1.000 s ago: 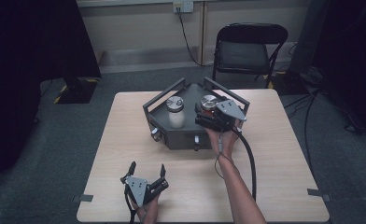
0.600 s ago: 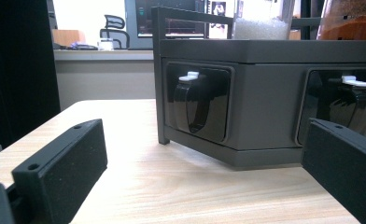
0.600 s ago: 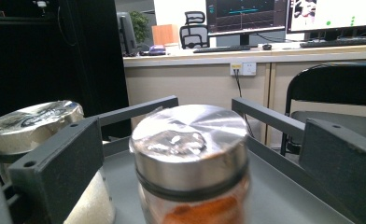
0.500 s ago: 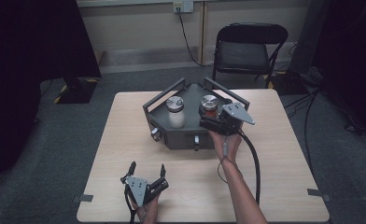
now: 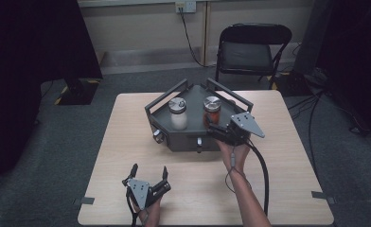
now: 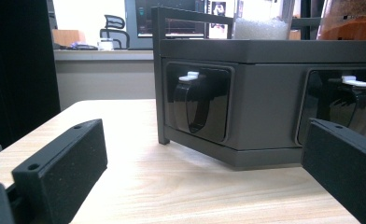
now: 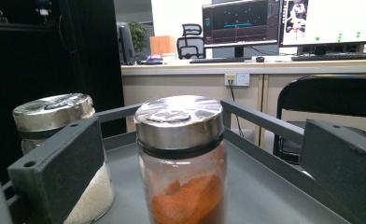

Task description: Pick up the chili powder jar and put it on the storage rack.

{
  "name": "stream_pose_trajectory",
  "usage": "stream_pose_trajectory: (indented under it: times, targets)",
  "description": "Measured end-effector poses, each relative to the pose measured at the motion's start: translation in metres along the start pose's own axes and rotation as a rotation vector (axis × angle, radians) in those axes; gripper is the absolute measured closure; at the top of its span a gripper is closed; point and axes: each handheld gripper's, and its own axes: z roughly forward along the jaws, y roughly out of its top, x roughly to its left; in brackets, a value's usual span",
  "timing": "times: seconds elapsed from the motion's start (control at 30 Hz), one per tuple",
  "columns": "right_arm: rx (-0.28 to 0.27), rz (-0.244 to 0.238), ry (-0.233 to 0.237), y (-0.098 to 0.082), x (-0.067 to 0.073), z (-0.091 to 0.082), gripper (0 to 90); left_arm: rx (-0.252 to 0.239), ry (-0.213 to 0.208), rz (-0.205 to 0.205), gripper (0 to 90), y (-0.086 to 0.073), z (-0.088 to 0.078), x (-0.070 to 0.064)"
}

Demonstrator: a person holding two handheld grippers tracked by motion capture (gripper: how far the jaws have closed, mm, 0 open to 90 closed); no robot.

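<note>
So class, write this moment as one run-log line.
right gripper: open, jaws either side of orange jar | left gripper: open, idle on table | white jar: on rack

Overhead, forward-down; gripper cams near rack (image 5: 193,137) (shared)

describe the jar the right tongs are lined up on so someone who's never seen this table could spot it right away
Start at the dark grey railed tray in the middle of the wooden table; two glass jars with silver lids stand on top. It is the right-hand one, the jar of orange-red powder, directly ahead of the open right tongs. Its neighbour, the jar of white grains, holds white contents instead.
</note>
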Motion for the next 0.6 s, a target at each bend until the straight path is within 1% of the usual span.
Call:
stream_pose_trajectory:
  times: [0.2, 0.33, 0.43, 0.6]
  targets:
    - [-0.015, 0.000, -0.001, -0.003, 0.000, -0.010, 0.0, 0.000, 0.000, 0.000, 0.2, 0.000, 0.000, 0.000]
    - [-0.021, -0.021, 0.003, -0.007, -0.001, -0.018, 0.0, 0.000, 0.000, 0.000, 0.2, 0.000, 0.000, 0.000]
    - [-0.029, -0.021, 0.003, -0.009, -0.003, -0.025, 0.0, 0.000, 0.000, 0.001, 0.2, 0.000, 0.000, 0.000]
    - [-0.048, -0.030, -0.003, -0.014, -0.003, -0.038, 0.0, 0.000, 0.000, 0.001, 0.2, 0.000, 0.000, 0.000]
